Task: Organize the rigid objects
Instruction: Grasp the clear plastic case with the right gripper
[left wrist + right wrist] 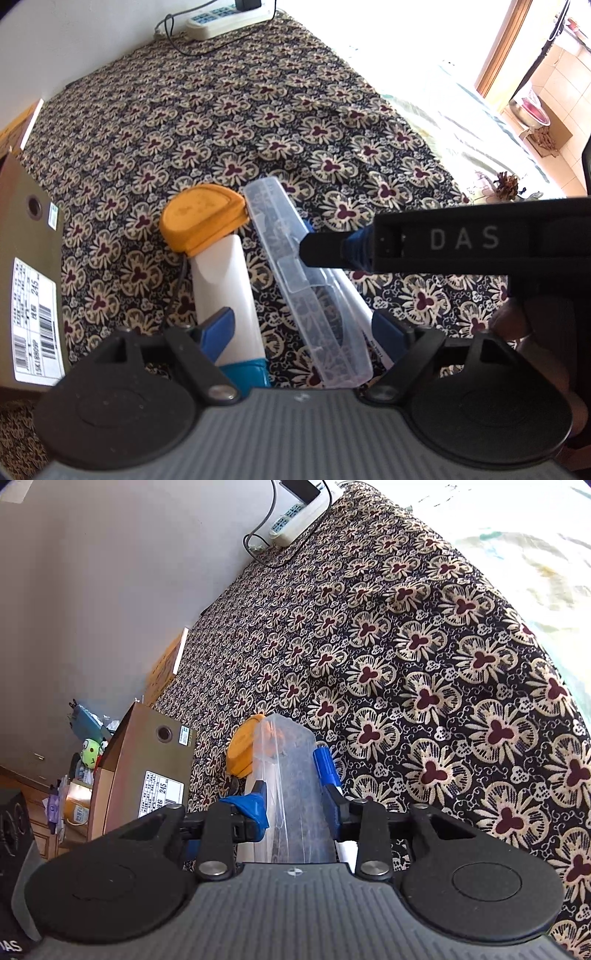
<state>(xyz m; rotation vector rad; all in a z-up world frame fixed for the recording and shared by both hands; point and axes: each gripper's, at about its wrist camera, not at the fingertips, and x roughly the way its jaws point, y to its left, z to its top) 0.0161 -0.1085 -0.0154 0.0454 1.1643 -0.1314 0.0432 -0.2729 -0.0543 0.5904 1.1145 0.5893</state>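
The right tongs point(293, 805) are closed on the clear plastic case point(291, 775), lifting it (probably for sorting) above the floral bed cover point(295, 129), while the left tongs point(306, 328) stand open around it.

one clear case point(310, 291), one tube point(225, 295), one shoebox point(29, 280)

Both your wrist cameras look down close along their fingers, sharing the clear plastic case point(314, 280) and floral cloth point(424, 646).
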